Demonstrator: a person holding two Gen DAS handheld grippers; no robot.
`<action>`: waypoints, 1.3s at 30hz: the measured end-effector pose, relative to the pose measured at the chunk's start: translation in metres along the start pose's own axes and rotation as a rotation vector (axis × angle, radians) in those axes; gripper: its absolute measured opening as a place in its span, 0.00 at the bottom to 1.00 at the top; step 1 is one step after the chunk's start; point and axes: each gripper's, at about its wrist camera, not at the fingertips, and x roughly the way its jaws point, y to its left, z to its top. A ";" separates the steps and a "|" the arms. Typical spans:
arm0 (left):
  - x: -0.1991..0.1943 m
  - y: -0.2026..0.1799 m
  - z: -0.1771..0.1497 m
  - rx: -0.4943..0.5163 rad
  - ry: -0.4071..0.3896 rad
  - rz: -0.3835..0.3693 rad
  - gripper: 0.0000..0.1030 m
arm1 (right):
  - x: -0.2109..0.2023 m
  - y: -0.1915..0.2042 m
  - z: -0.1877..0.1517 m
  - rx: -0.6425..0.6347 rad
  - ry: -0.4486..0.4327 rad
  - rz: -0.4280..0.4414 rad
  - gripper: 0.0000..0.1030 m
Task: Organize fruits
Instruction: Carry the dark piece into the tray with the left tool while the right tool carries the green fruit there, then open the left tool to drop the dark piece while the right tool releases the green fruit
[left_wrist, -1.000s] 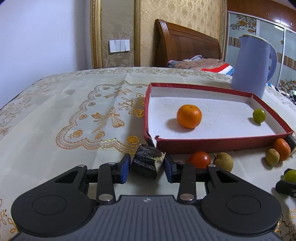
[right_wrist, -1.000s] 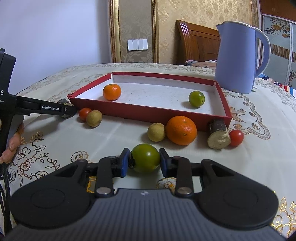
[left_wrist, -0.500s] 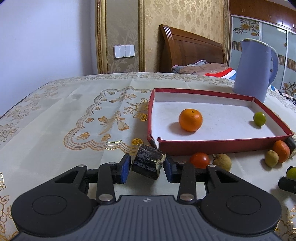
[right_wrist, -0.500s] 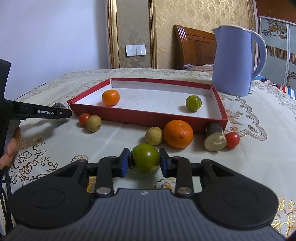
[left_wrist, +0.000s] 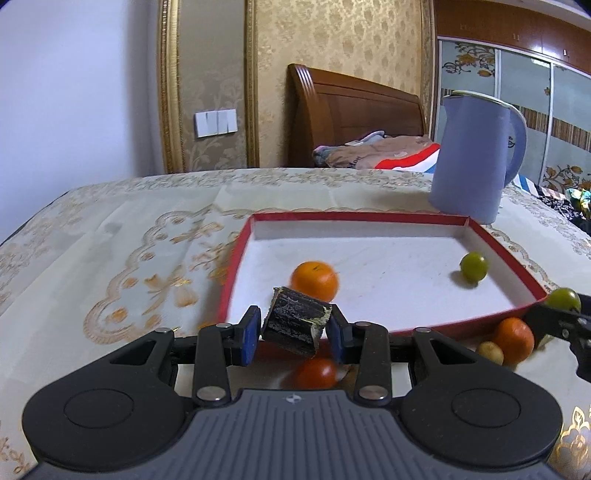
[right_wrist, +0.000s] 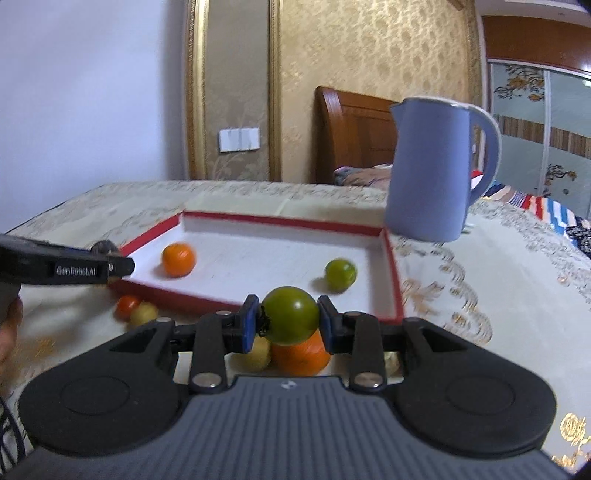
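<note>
Gripping across its flat sides, the left gripper (left_wrist: 293, 328) has its blue pads clamped on a dark chunk (left_wrist: 295, 320), a short cut piece with black skin and a pale cut face, raised above the near rim of the red tray (left_wrist: 369, 216). It looks stiff and light, and its rough skin should keep it from slipping; the flat sides are the sound place to hold it, since a pinch on the corners could let it twist.

The right gripper (right_wrist: 286, 325) is closed on a green tomato (right_wrist: 291, 314), pads on opposite sides of its widest part, stem end turned toward the left pad. Its skin is smooth and round, so it could squirt out under a hard squeeze and would bruise; a gentle hold at the middle suits it. It hangs over the tray's near wall, with an orange (right_wrist: 300, 355) and a yellowish fruit (right_wrist: 255, 355) on the cloth beneath.

Inside the tray lie a small orange (right_wrist: 178, 259) and a green fruit (right_wrist: 340, 273), well apart. A red tomato (left_wrist: 316, 373) sits on the cloth below the left gripper. A blue kettle (right_wrist: 436, 166) stands behind the tray.
</note>
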 end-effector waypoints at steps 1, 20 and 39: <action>0.002 -0.003 0.002 -0.002 -0.001 0.000 0.36 | 0.003 -0.002 0.003 0.003 -0.003 -0.008 0.31; 0.044 -0.012 0.007 -0.036 0.044 0.040 0.36 | 0.077 -0.017 0.015 0.032 0.084 -0.111 0.31; 0.072 -0.024 0.011 0.004 0.055 0.098 0.36 | 0.128 -0.028 0.015 0.082 0.195 -0.152 0.31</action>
